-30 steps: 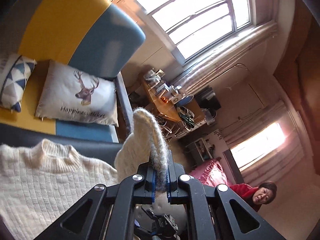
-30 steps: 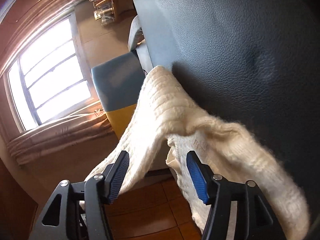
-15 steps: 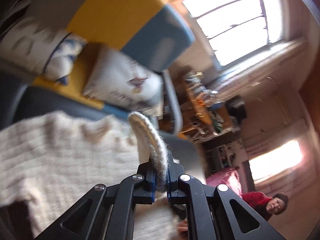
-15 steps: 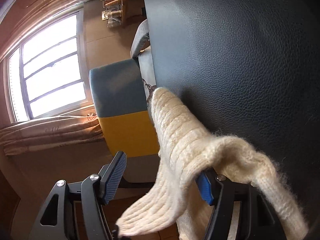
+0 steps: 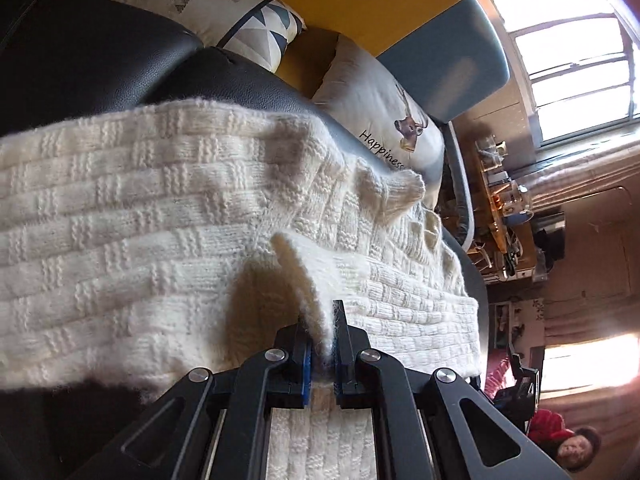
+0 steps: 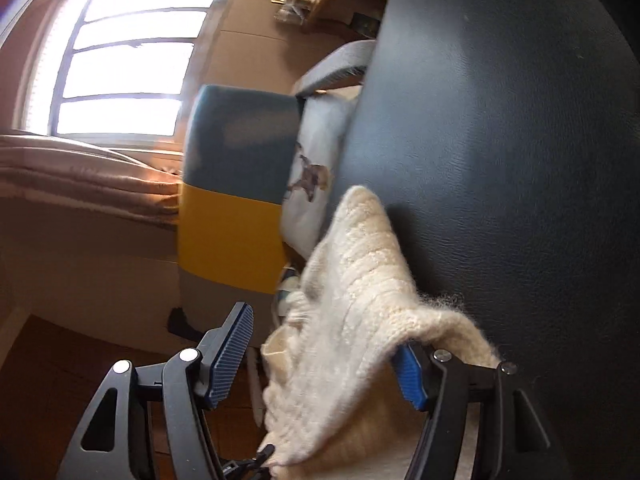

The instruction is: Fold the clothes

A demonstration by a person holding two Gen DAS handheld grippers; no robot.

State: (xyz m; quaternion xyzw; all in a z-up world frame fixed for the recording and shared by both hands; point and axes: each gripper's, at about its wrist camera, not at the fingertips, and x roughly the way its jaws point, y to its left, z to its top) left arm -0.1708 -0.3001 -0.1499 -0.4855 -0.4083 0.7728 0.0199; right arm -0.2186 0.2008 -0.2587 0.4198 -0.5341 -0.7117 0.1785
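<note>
Surface: black leather-look upholstered seat (image 5: 92, 60), grained and creased, filling 9 to 11 o'clock in the left wrist view and the whole right half of the right wrist view.

Room, left to right in the left wrist view: white cushion with blue and grey triangle print (image 5: 224, 12) at 12 o'clock; yellow and blue-grey padded backrest (image 5: 384, 4) beside it; white cushion printed with a deer head and the word "Happiness" (image 5: 384, 116) at 1 o'clock; cluttered wooden table (image 5: 504, 208) at 3 o'clock; barred bright window (image 5: 572, 60) at 2 o'clock; a person in a red top (image 5: 552, 432) at 4 o'clock.

Task item: cream basket-weave knit sweater (image 5: 120, 232), fuzzy, spread across the black seat from 9 o'clock to centre, one ribbed cuff (image 5: 404, 188) lying on top toward 1 o'clock.

Left gripper (image 5: 326, 356): black fingers with blue pads, pinched together on a raised fold of the sweater at 6 o'clock.

Right gripper (image 6: 324, 356): fingers spread wide; a hanging stretch of the sweater lies between them, draped over the right pad, clear of the left pad.
</note>
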